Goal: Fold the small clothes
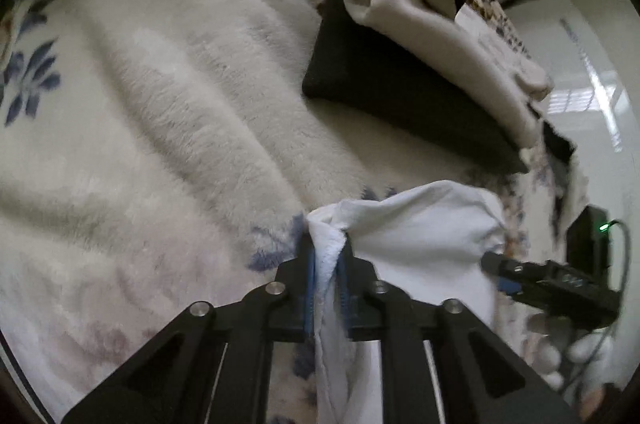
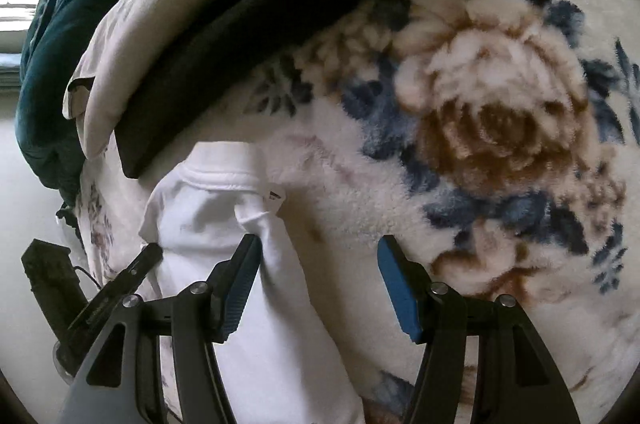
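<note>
Left hand-held gripper point(image 1: 326, 244) is clamped down on a bunched edge of the small white cotton shirt point(image 2: 240, 264). The shirt lies lengthwise on the fluffy floral fleece blanket point(image 2: 480, 104), collar pointing at the folded black garment point(image 2: 260, 24). Right hand-held gripper point(image 2: 320, 256) is wide open, gripping nothing, left pad touching the shirt.

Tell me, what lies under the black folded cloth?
The black cloth rests on the floral blanket, with a beige garment stacked on top. What the blanket itself covers is hidden. The white shirt lies beside the black cloth's edge, not under it.
</note>
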A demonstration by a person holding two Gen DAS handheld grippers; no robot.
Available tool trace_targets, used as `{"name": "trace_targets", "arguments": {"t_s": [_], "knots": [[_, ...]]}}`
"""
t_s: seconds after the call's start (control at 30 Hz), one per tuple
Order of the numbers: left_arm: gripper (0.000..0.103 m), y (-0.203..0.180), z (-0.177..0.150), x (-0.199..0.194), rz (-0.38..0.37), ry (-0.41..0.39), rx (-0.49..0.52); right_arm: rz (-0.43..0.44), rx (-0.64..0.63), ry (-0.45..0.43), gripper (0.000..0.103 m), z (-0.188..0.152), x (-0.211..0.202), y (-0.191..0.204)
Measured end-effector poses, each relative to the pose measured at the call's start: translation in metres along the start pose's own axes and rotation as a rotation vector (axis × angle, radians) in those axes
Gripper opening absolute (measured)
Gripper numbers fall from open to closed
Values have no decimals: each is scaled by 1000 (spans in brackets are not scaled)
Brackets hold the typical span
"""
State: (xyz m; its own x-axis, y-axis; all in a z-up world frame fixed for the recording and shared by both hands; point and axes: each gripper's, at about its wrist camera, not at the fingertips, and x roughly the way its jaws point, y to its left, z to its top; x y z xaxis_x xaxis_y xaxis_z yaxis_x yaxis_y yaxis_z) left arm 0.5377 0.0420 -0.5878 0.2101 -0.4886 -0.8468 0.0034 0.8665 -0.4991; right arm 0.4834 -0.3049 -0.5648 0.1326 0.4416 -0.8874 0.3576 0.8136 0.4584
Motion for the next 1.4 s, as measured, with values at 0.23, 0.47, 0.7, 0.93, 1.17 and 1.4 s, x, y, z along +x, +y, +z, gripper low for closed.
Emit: {"name": "trace_targets", "arguments": {"t_s": [0.23,0.47,0.7,0.93,1.17,1.4], "knots": [[40,-16,-40,-73,-96,-64,46,46,-26,7,63,-52,-53,-4],[61,-17,-154,-157,-141,-37,10,133,-23,104,64,-190,-122,-36],[61,3,-292,-185,-67,99,-129,135,11,218,65,-334,-166,-94],[60,32,-389,-115,23,310,-254,53,78,356,65,-411,-110,-148],[7,9,-432,-89,51,373,-169,68,124,495,64,-474,-37,-153],[3,14,-439,-101,58,329,-190,-21,95,439,4,-492,-26,-135]]}}
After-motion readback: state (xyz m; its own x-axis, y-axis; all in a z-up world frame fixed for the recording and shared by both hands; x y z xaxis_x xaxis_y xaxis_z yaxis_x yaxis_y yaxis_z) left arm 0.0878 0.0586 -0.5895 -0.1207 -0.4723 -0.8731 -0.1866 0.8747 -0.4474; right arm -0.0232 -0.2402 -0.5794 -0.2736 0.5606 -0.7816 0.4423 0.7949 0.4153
